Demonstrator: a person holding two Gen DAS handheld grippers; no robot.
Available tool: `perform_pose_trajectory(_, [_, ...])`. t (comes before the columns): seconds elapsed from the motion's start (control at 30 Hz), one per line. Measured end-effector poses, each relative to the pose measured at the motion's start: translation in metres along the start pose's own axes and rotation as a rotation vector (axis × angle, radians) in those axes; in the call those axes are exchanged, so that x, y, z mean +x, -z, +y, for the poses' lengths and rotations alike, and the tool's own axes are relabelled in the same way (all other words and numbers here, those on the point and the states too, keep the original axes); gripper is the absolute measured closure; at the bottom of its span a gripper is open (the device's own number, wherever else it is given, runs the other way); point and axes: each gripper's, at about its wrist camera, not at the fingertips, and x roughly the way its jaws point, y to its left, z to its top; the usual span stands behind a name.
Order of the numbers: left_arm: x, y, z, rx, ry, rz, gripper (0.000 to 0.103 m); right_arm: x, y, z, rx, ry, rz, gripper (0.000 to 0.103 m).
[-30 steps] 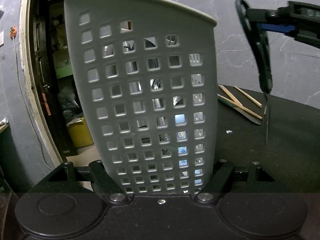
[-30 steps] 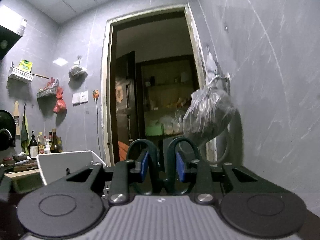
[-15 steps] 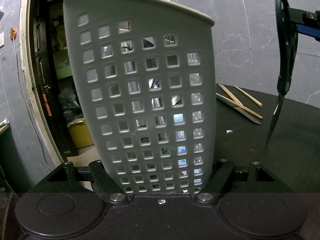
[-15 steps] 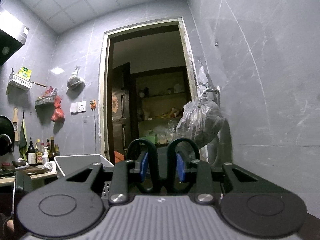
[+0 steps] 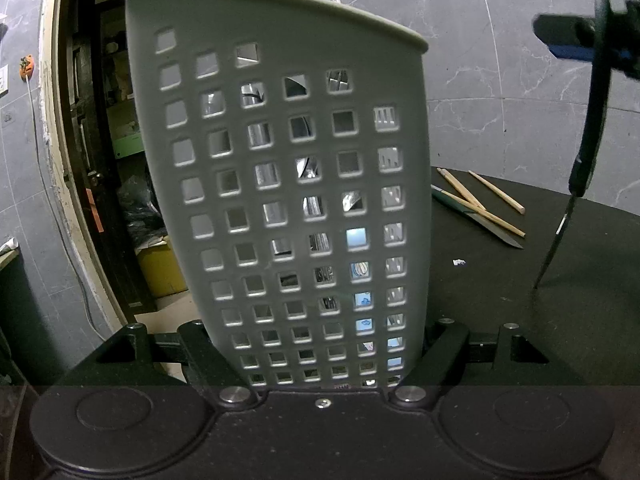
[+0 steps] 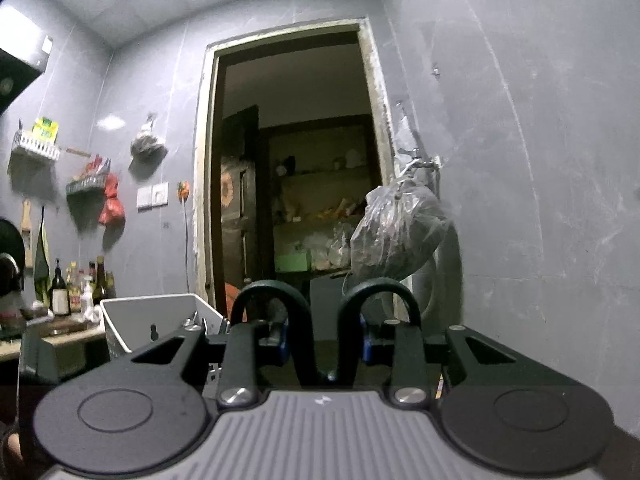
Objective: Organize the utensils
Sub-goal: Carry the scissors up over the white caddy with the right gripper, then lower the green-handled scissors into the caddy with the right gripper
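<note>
Left gripper (image 5: 320,360) clamps the base of the perforated grey utensil holder (image 5: 280,184), cutlery visible through its holes. Right gripper (image 6: 324,340) grips black-handled scissors (image 5: 588,152) by the loops, blades hanging over the black table (image 5: 580,320), right of chopsticks (image 5: 476,204).

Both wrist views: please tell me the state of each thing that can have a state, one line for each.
utensil basket: upright, clamped by the left gripper, utensils inside.
scissors: closed, held by the handles in the right gripper, blades hanging down.
knife: lying flat on the black table.
chopsticks: lying loose beside and over the knife.
</note>
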Motion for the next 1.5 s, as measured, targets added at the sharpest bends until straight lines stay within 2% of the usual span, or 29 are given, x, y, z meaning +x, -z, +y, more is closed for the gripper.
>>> perform_pose_trajectory(0.3, [0.0,0.0,0.0,-0.001,0.002,0.0,0.025,0.033,-0.05,0.013,-0.075,-0.064,0.197,0.068])
perform_pose_trajectory(0.53, [0.001,-0.001,0.004,-0.004,0.011,0.0,0.025,0.048,-0.08,0.03,-0.1,-0.108,0.249,0.068])
perform_pose_trajectory(0.67, [0.002,-0.002,0.006,-0.007,0.015,-0.003,0.025,0.056,-0.107,0.042,-0.12,-0.143,0.224,0.068])
perform_pose_trajectory(0.87, [0.0,-0.004,0.007,-0.01,0.016,-0.015,0.025,0.071,-0.154,0.065,-0.18,-0.182,0.116,0.068])
perform_pose_trajectory(1.0, [0.0,-0.004,0.008,-0.01,0.017,-0.018,0.025,0.093,-0.177,0.078,-0.14,-0.248,0.087,0.068])
perform_pose_trajectory(1.27, [-0.002,-0.003,0.008,-0.01,0.019,-0.018,0.025,0.128,-0.176,0.098,-0.078,-0.354,0.121,0.068])
perform_pose_trajectory(1.5, [-0.002,-0.003,0.008,-0.01,0.019,-0.018,0.025,0.144,-0.146,0.106,-0.085,-0.379,0.242,0.068])
